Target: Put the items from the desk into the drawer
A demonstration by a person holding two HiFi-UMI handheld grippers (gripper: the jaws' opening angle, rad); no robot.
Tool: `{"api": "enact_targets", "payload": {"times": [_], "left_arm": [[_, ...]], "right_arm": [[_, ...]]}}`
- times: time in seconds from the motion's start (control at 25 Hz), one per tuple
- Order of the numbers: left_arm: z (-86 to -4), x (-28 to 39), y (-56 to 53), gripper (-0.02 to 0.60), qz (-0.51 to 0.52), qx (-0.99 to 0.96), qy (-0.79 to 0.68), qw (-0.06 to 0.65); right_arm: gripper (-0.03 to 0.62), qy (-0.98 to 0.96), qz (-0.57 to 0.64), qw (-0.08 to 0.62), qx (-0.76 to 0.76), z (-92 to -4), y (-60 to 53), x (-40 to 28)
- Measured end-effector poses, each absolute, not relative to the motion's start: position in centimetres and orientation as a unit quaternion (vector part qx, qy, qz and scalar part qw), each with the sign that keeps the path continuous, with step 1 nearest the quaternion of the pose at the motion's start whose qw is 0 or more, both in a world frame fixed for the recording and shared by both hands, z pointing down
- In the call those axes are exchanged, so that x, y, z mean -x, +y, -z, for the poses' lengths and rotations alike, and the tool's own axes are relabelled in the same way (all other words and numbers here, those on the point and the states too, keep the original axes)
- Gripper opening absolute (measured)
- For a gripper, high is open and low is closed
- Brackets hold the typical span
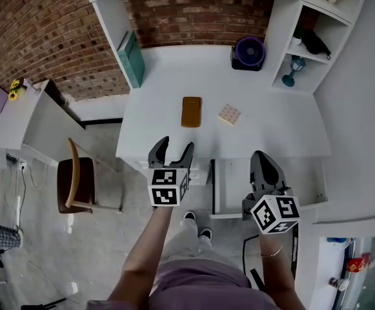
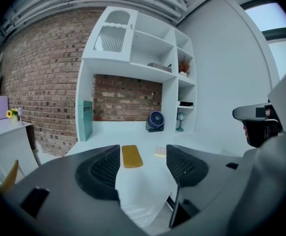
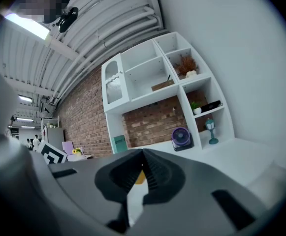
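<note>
White desk (image 1: 290, 134), drawer (image 1: 231, 186) open at front right. Teal book (image 1: 131, 59) and fan (image 1: 248, 52) at the back. Brown case (image 1: 191, 112) and patterned pad (image 1: 229, 114) lie mid-desk, near each other but apart. Left gripper (image 1: 176, 144) at the front edge, jaws wide, empty. Right gripper (image 1: 261, 155) over the drawer, jaws closed together.

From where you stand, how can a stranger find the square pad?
Find the white desk below the brick wall. Two flat things lie near its middle; the pad is the right one, pale and square, unlike the longer ochre slab.
</note>
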State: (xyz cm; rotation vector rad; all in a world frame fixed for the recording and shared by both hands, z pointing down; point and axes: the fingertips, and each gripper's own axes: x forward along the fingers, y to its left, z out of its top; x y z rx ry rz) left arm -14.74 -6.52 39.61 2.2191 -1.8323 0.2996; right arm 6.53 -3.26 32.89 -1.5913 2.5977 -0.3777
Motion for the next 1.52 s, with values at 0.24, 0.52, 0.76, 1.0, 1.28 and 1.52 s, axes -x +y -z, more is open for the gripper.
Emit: {"api": "enact_targets", "payload": {"times": [0.24, 0.52, 0.76, 1.0, 1.28, 1.52], "left_arm": [[-42.1, 14.3, -10.1, 0.293, -0.117, -0.760, -0.625, 0.136], [-44.9, 15.0, -15.1, 0.331, -0.136, -0.747, -0.633, 0.154], [-47.6, 15.5, -18.4, 0.337, -0.157, -0.738, -0.635, 0.164], [-50.1, 15.4, -20.6, 0.344, -0.180, -0.733, -0.631, 0.181], [-52.6, 15.6, -22.8, 0.348, -0.208, -0.727, -0.626, 0.189], [-53.8, 15.7, -24.7, 0.354, -0.216, -0.723, -0.626, 0.197]], "right_arm": [[0.003, 0.849, 0.119, 0.028, 0.515, -33.4, -6.4, -6.6], [0.003, 0.846, 0.128, 0.015, 0.517, -34.7, -10.6, -6.4], [0.003, 0.847, 0.140, 0.003, 0.513, -36.5, -13.7, -5.7], [0.003, 0.846, 0.154, -0.007, 0.510, -38.1, -15.8, -5.1], [0.003, 0.841, 0.167, -0.015, 0.514, -39.3, -17.4, -4.9], [0.003, 0.838, 0.170, -0.023, 0.518, -40.1, -18.5, -4.7]]}}
